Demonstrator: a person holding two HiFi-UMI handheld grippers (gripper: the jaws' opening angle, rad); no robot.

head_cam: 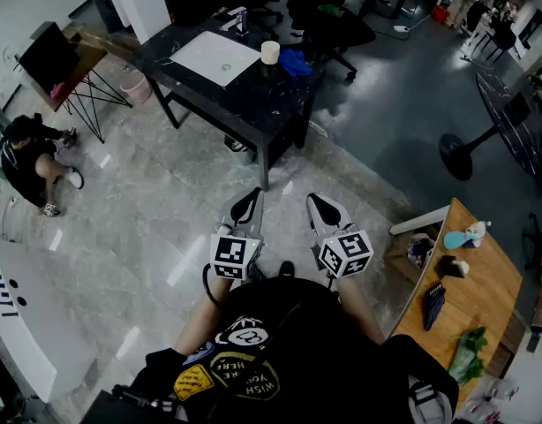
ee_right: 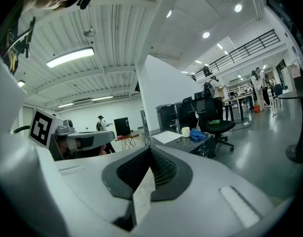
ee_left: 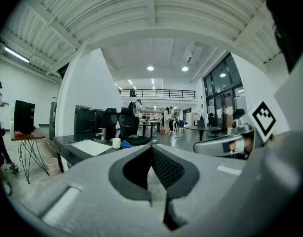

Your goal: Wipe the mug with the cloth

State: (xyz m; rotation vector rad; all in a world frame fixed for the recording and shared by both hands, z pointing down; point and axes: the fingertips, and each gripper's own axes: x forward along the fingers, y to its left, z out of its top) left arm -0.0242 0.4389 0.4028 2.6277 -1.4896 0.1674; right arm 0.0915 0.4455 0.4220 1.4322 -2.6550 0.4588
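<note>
mug [head_cam: 270, 52] on black table [head_cam: 273, 97], blue cloth [head_cam: 295, 63] beside

shirt [head_cam: 253, 360] of the person, head view: pale print seen upside down, read as "wish you ... here"; the middle word was too small to make out. yellow patch [head_cam: 193, 380] beside it carried dark lettering, not legible.

marker cube [head_cam: 235, 256] on the left gripper [head_cam: 246, 208] and marker cube [head_cam: 345, 253] on the right gripper [head_cam: 322, 210]: square black-and-white coded markers, no letters or numbers.

white surface [head_cam: 15, 325] at the left edge: a few dark marks, unreadable.

no other text could be read.
</note>
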